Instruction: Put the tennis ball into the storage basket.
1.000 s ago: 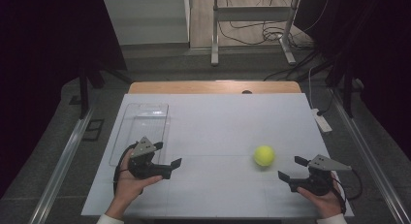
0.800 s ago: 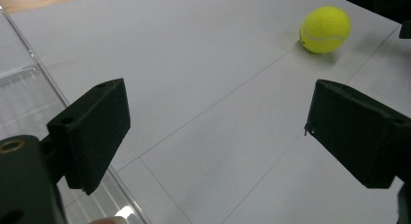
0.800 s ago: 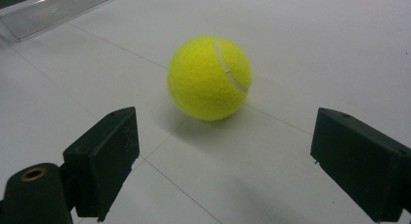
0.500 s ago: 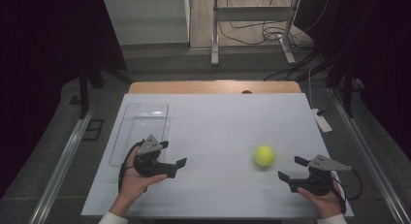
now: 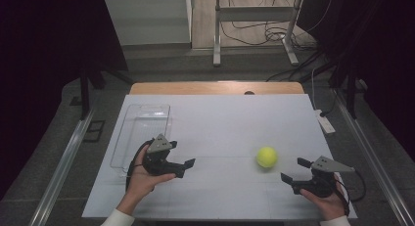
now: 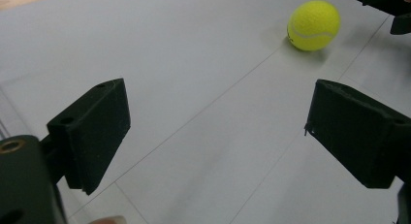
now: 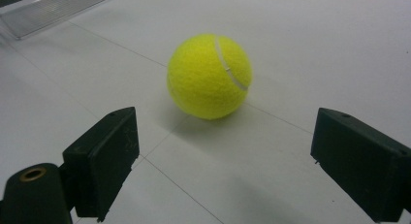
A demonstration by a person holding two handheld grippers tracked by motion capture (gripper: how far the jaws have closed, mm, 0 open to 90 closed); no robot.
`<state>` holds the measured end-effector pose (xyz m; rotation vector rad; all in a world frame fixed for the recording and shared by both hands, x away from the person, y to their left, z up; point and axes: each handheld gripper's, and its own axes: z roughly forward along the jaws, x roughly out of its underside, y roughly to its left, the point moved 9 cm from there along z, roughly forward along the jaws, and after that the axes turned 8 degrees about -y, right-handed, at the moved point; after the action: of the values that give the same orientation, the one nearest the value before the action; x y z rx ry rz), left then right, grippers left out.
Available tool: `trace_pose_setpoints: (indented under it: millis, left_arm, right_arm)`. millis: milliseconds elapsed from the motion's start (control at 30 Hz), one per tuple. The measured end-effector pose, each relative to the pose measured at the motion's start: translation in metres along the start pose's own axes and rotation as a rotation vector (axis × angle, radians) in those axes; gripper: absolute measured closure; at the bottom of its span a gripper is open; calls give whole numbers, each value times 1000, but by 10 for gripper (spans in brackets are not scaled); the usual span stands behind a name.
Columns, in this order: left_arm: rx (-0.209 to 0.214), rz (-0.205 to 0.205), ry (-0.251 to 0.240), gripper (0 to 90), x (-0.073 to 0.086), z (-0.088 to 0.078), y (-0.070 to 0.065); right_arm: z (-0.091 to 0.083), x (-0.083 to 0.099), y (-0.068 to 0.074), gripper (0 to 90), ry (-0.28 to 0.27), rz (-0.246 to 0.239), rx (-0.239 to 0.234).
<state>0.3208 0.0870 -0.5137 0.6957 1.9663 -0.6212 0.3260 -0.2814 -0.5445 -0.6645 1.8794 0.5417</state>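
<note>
A yellow tennis ball (image 5: 266,156) rests on the white table top (image 5: 220,123), right of centre. My left gripper (image 5: 182,155) is held low over the table to the ball's left, pointing right toward it, open with nothing between its jaws. In the left gripper view the ball (image 6: 313,25) lies far off, beyond the open left gripper (image 6: 225,136). My right gripper (image 5: 293,169) hovers just right of and nearer than the ball, also open. In the right gripper view the ball (image 7: 209,76) sits close ahead of the open right gripper (image 7: 223,156), touching neither jaw.
A clear plastic tray (image 5: 142,133) lies at the table's left, just behind the left hand; its edge (image 7: 53,8) appears in the right gripper view. A small white device (image 5: 325,122) sits at the table's right edge. A metal stand (image 5: 254,20) and cables are on the floor beyond.
The left hand and its gripper have slid a little to the right, toward the ball. The right gripper and the ball have stayed where they were.
</note>
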Motion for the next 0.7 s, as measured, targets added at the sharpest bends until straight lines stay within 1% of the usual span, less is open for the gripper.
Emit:
trace_pose_setpoints:
  millis: [233, 700]
  left_arm:
    - [10, 7, 13, 91, -1, 6, -2]
    - [23, 18, 22, 91, -3, 14, -6]
  right_arm:
    - [0, 0, 0, 100, 2, 2, 0]
    - [0, 0, 0, 100, -2, 4, -2]
